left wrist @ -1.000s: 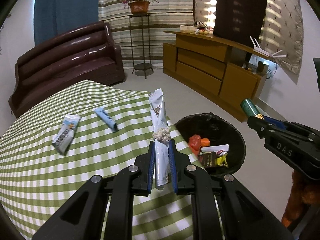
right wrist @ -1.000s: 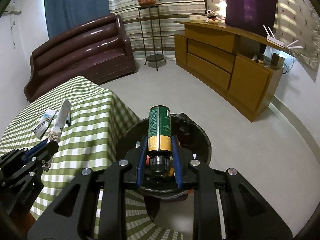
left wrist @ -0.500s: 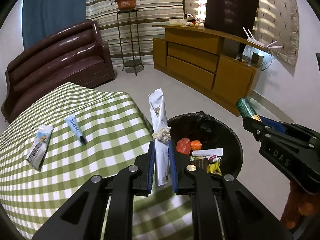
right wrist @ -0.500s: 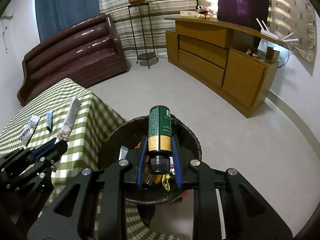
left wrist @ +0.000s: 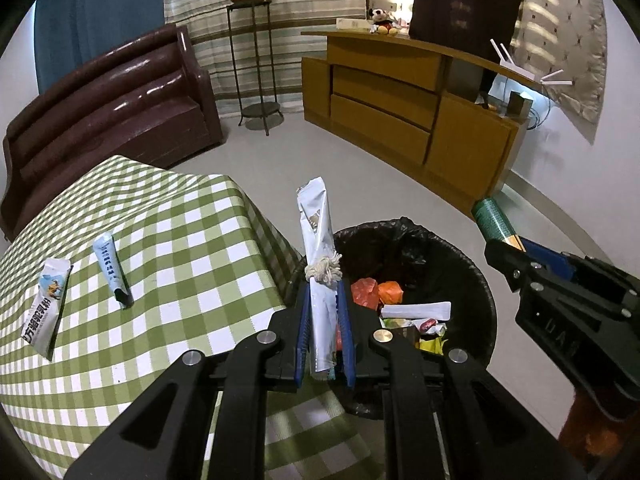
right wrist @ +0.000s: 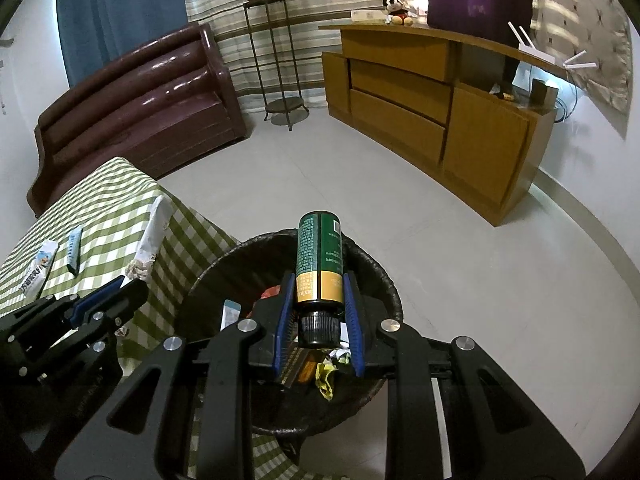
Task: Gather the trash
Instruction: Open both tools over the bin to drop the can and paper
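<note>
Right gripper (right wrist: 319,304) grips a green can (right wrist: 320,258) above the bin (right wrist: 390,292); left gripper (left wrist: 323,312) clamps a wrapper (left wrist: 318,264) (release next).

Both the left gripper (left wrist: 323,334) and right gripper (right wrist: 319,322) are black, silver-screwed linkages with blue-padded jaws.

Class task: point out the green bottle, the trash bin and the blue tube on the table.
green bottle (right wrist: 319,256), right wrist view, on its label.
trash bin (left wrist: 486,280), left wrist view, on its right rim.
blue tube (left wrist: 109,266), left wrist view, on its body.
</note>
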The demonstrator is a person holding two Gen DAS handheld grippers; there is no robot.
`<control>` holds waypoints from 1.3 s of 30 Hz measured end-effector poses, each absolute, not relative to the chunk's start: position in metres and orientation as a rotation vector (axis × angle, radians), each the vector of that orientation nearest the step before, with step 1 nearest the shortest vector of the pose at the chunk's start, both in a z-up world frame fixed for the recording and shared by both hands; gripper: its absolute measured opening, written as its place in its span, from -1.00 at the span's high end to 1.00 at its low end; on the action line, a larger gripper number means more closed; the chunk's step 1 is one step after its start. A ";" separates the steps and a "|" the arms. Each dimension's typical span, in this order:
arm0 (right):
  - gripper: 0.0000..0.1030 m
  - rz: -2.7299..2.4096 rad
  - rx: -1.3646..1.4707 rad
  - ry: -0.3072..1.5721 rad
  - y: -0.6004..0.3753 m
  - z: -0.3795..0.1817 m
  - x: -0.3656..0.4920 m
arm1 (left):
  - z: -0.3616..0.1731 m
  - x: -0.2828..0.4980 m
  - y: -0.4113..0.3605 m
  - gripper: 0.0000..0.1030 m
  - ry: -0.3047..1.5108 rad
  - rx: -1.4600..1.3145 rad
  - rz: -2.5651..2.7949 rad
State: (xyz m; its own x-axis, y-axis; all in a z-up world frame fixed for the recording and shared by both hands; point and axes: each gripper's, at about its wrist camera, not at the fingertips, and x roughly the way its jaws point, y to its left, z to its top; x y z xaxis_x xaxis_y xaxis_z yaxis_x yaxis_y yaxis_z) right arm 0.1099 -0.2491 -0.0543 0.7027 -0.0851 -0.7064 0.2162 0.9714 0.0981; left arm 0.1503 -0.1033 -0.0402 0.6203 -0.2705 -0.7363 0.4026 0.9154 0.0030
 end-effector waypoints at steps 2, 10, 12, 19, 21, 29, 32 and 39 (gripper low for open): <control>0.55 -0.171 0.183 0.778 -0.251 -0.056 0.112 | -0.040 0.151 -0.107 0.70 0.820 0.177 -0.391; 0.39 -0.181 0.207 0.784 -0.257 -0.061 0.115 | -0.042 0.155 -0.112 0.33 0.830 0.185 -0.371; 0.33 -0.187 0.207 0.780 -0.259 -0.060 0.114 | -0.042 0.155 -0.113 0.30 0.830 0.184 -0.367; 0.27 -0.191 0.207 0.774 -0.258 -0.059 0.113 | -0.042 0.153 -0.112 0.09 0.824 0.184 -0.360; 0.25 -0.191 0.207 0.773 -0.258 -0.059 0.112 | -0.042 0.153 -0.111 0.08 0.823 0.183 -0.360; 0.02 -0.203 0.210 0.767 -0.262 -0.056 0.111 | -0.039 0.152 -0.109 -0.03 0.811 0.181 -0.356; -0.04 -0.207 0.211 0.763 -0.265 -0.054 0.109 | -0.035 0.152 -0.110 -0.08 0.803 0.178 -0.353; -0.20 -0.208 0.209 0.749 -0.263 -0.049 0.106 | -0.029 0.149 -0.108 -0.23 0.781 0.188 -0.331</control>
State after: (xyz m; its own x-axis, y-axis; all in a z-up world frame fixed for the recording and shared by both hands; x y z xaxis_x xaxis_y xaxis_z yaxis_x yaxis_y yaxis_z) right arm 0.1058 -0.2627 -0.0492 0.7139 -0.1122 -0.6912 0.2603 0.9589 0.1131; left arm 0.1492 -0.1085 -0.0293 0.6625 -0.2215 -0.7156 0.3596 0.9321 0.0443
